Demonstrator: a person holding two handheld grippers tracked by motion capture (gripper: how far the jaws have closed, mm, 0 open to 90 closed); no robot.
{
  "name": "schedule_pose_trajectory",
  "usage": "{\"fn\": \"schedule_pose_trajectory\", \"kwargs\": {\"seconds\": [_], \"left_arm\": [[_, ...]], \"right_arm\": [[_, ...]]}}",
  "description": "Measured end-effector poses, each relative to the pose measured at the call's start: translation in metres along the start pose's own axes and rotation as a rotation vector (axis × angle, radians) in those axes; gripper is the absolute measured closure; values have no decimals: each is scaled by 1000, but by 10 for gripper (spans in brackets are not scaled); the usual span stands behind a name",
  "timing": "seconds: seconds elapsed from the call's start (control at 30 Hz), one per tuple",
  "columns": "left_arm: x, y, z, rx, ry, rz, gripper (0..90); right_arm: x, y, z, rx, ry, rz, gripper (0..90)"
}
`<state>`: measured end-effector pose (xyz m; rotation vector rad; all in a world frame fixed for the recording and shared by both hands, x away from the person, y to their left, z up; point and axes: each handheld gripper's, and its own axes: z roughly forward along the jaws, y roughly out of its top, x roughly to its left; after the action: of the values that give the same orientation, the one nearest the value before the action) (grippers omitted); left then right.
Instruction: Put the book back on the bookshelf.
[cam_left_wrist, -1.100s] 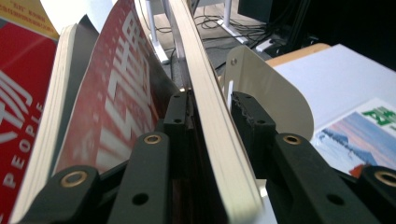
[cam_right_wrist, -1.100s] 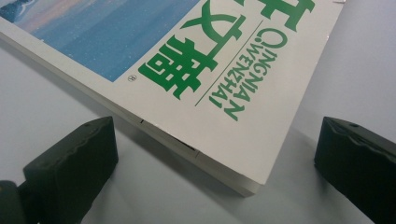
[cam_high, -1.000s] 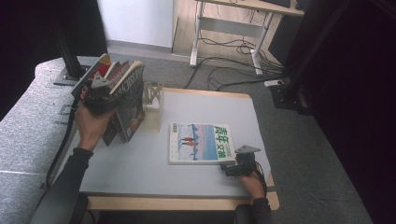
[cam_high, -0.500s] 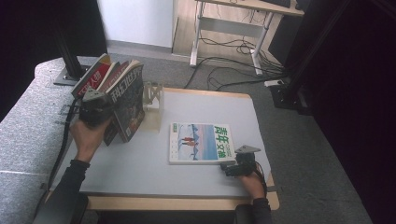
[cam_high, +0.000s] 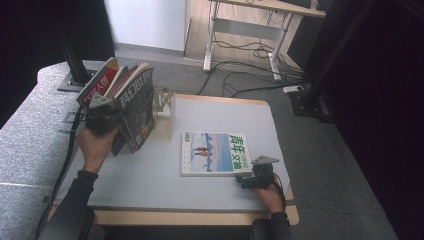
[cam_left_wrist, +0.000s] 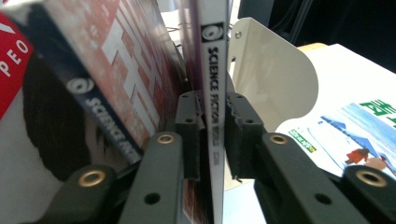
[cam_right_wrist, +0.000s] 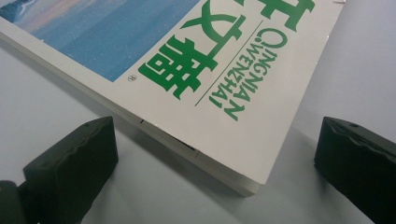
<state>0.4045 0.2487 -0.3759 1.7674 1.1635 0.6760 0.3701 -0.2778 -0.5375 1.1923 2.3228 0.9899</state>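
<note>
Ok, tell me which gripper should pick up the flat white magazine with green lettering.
Right. The right gripper sits open at the flat white magazine, straddling its corner; the left gripper is clamping an upright magazine's white spine.

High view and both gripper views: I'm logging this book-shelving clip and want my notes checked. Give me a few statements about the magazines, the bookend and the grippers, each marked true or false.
1. The left gripper is clamped on the spine of an upright magazine. True.
2. The flat magazine lies with its cover facing down. False: the cover with the green title faces up.
3. The right gripper is shut on the flat magazine. False: its jaws stand open, wide apart, with the magazine's corner between them.
4. A cream bookend stands beside the upright magazines. True.
5. The table top is black. False: it is pale grey with a wooden edge.
</note>
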Motion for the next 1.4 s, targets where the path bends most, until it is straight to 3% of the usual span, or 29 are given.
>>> {"fn": "schedule_pose_trajectory", "kwargs": {"seconds": [0.47,0.67,0.77,1.03,1.17,1.4], "left_arm": [[0,-20,-26,-21,-72,12,603],[-8,-25,-32,-19,-117,41,535],[-15,-28,-29,-3,-136,64,489],[-39,-35,-7,32,-234,140,314],[-50,-41,4,60,-279,156,239],[-67,-54,19,122,-314,215,132]], "right_arm": [[0,0,0,1,0,0,0],[0,0,0,1,0,0,0],[0,0,0,2,0,1,0],[0,0,0,1,0,1,0],[0,0,0,1,0,0,0],[0,0,0,0,-1,1,0]]}}
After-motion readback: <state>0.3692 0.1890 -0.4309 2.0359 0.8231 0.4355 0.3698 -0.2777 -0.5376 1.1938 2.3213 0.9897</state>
